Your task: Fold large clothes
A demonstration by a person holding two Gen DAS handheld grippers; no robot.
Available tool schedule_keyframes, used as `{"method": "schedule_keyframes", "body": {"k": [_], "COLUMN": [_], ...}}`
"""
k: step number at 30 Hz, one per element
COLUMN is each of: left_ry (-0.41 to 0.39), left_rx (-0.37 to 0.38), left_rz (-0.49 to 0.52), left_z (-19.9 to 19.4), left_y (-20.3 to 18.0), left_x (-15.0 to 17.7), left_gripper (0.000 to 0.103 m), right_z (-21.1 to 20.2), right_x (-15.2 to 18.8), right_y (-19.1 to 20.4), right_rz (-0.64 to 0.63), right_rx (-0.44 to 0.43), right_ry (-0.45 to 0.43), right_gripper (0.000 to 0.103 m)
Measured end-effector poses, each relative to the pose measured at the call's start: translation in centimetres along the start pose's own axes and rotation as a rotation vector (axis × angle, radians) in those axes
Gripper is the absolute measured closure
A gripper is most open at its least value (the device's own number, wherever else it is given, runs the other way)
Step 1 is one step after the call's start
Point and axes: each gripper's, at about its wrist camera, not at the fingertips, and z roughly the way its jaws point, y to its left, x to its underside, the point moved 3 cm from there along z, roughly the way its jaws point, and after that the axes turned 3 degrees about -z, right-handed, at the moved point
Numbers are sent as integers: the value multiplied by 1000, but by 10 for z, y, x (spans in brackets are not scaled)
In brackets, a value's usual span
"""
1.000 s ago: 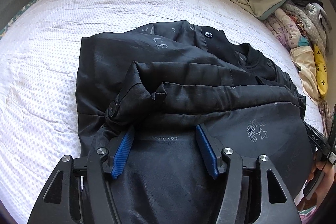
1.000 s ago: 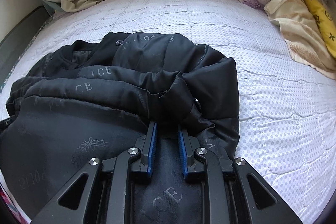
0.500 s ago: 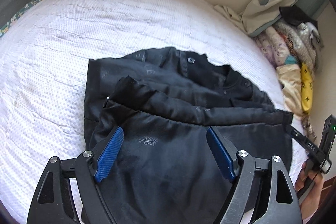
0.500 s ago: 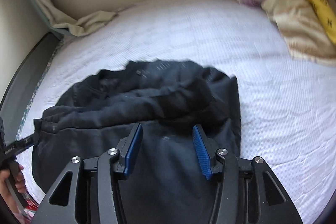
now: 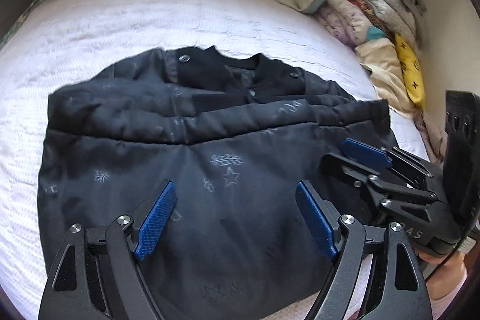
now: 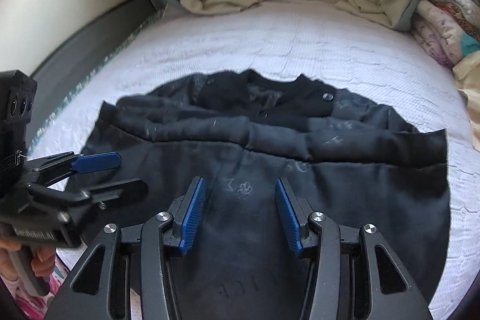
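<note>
The black printed satin jacket (image 5: 192, 185) lies half-folded on the white quilted bed (image 5: 150, 26); both our grippers, left (image 5: 235, 218) and right (image 6: 240, 215), hang spread and empty, so next we should pinch the hem corners evenly.

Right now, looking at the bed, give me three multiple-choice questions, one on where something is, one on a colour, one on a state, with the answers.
1. Where does the pile of folded bedding lie?
A. in the bed's middle
B. along the bed's right edge by the wall
C. on the jacket

2. What colour are the claw pads?
A. blue
B. red
C. green

3. How do the two claws stand?
A. both shut on the jacket
B. left open, right shut on a sleeve
C. both open, holding nothing

Answers:
1 B: the bedding pile is stacked at the right side of the white bed, past the black jacket.
2 A: the pads are blue in both views.
3 C: the left claw and right claw hang over the jacket with clear gaps and no cloth between the pads.
</note>
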Motion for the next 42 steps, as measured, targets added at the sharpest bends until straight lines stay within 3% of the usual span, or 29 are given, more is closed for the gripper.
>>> {"method": "schedule_keyframes", "body": {"k": [3,6,10,13,17,21,28,32,36,42], "left_ry": [-59,-117,-79,-28,-2,14,11,13,-16,-121], "left_rx": [-19,-92,-143,-136,-154,-139,-156,-131,-54,24], "left_rz": [-66,-105,-192,-226,-198,-209,-185,-211,-253,-326], "left_z": [-12,-26,-17,-4,4,15,25,14,-13,-64], "left_y": [20,49,83,94,93,96,94,93,98,126], "left_x": [-12,-21,-20,-15,-9,-4,1,-6,-13,-19], "left_gripper": [18,18,18,18,19,19,19,17,16,10], "right_z": [-9,-23,-30,-24,-4,8,22,15,-7,-46], "right_x": [-7,-13,-8,2,21,32,43,41,34,23], "right_y": [-17,-51,-102,-132,-153,-155,-154,-158,-163,-160], "right_rz": [48,127,252,328,413,401,385,447,545,617], "right_rx": [32,90,198,241,186,167,171,138,44,-32], "right_ry": [-37,-72,-55,-7,55,73,73,53,24,-56], "right_gripper": [56,56,56,56,59,59,61,59,43,35]}}
